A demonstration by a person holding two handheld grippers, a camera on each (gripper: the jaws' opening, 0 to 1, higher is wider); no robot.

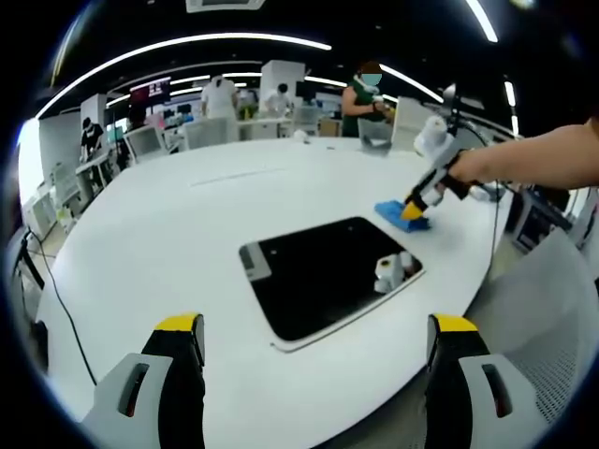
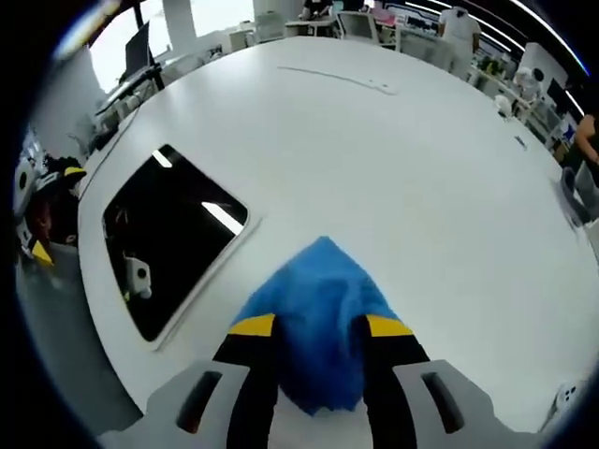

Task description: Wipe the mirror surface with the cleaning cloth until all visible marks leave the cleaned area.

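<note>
**Cloth at the right fingers, mirror not yet touched**

Left to right in the left gripper view: your left gripper point(image 1: 316, 341) hovers above the near edge of the white worktop point(image 1: 168, 224), its yellow-tipped fingers point(image 1: 178, 327) spread wide apart with nothing between them. Ahead of it the mirror point(image 1: 328, 271) lies flat, a dark rounded rectangle showing reflections on its surface. Further right, your right gripper point(image 1: 416, 208) reaches in on an outstretched arm and meets the blue cleaning cloth point(image 1: 398, 213), which lies on the worktop just beyond the mirror's far corner.

In the right gripper view the mirror point(image 2: 168, 238) sits to the left, close to the worktop's curved edge, and the cleaning cloth point(image 2: 318, 309) bunches up in the centre between the right gripper's point(image 2: 318, 327) fingers point(image 2: 253, 327), which flank it closely; whether they are pinching it cannot be told.

The cloth probably lies off the glass so that it can be gathered first and then carried across. Wiping appears not to have begun. Open worktop point(image 2: 393, 168) spreads beyond and to the right of the cloth, giving free room; on the mirror's other side the worktop rim is close, so strokes in that direction call for restraint.
</note>
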